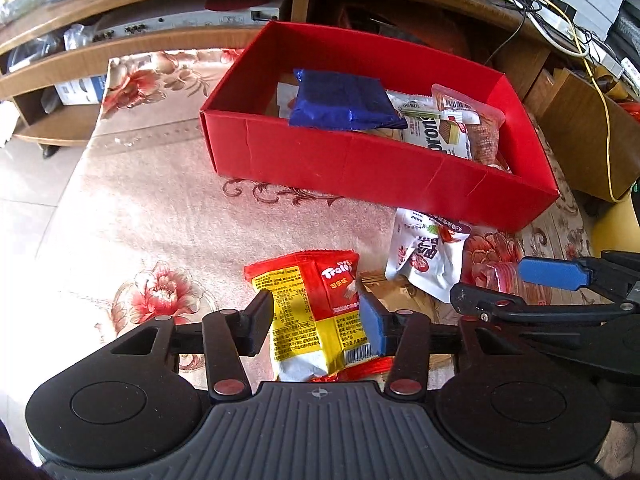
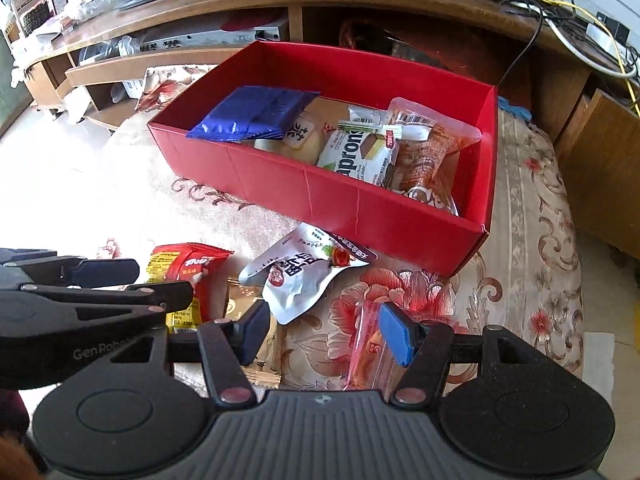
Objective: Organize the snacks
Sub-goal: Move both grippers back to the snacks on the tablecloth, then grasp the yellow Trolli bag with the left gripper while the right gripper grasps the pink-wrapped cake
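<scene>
Left tongs (image 1: 316,322) straddle the Trolli bag (image 1: 312,320); both pads sit at the bag's side edges, but whether they press it cannot be told. Right tongs (image 2: 328,332) stand spread, with a clear red packet (image 2: 372,352) under the right pad and no grip seen. A white pouch (image 2: 296,280) lies ahead, between the two tongs, its top edge touching the red box (image 2: 320,200). The box sits beyond both tongs on the floral rug (image 1: 160,208), with a blue packet (image 1: 340,100) and wafers (image 2: 356,152) inside. Bare rug lies left of the left tongs. A brown packet (image 2: 244,300) is mostly hidden under the bags. The box's far corner meets the shelf unit (image 1: 160,40).
</scene>
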`<state>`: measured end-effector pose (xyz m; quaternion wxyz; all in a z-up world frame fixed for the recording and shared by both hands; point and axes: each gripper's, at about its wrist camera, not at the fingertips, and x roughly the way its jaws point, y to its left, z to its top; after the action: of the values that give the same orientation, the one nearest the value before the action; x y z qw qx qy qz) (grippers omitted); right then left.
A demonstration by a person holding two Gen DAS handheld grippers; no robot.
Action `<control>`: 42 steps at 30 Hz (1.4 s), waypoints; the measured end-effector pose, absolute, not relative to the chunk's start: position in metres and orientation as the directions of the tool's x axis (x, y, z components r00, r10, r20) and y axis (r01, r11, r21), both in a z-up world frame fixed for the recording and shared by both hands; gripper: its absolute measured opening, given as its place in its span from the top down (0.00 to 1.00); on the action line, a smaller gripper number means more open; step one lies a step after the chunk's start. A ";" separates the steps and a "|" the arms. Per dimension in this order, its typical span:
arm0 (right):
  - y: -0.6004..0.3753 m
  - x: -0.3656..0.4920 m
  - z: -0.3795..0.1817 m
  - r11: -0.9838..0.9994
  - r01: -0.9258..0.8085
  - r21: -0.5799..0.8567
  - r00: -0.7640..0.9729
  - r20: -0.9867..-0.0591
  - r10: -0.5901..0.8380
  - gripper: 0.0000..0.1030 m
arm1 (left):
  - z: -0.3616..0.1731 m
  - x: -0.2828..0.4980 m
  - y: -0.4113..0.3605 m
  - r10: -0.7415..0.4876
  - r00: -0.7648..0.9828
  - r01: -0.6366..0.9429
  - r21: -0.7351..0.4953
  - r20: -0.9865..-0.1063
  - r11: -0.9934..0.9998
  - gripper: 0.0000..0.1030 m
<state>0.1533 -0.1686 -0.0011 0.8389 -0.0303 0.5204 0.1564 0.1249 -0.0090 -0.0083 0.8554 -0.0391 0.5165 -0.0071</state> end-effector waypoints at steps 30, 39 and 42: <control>-0.213 0.173 -0.014 0.974 -0.149 0.172 0.394 -0.893 0.218 0.37 | -0.037 0.135 -0.006 -0.057 0.389 -0.076 -0.093 -0.919 0.993 0.14; -0.212 0.174 -0.032 0.979 -0.148 0.143 0.346 -0.919 0.187 0.37 | -0.041 0.136 -0.014 -0.050 0.377 -0.035 -0.069 -0.925 0.997 0.04; -0.206 0.172 -0.038 0.979 -0.162 0.125 0.336 -0.926 0.174 0.35 | -0.044 0.135 -0.016 -0.049 0.370 -0.026 -0.063 -0.928 0.998 0.00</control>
<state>0.1724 -0.2063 -0.0385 0.8172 0.0054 0.5671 0.1028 0.1354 -0.0162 -0.0437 0.8269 -0.0331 0.5613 -0.0071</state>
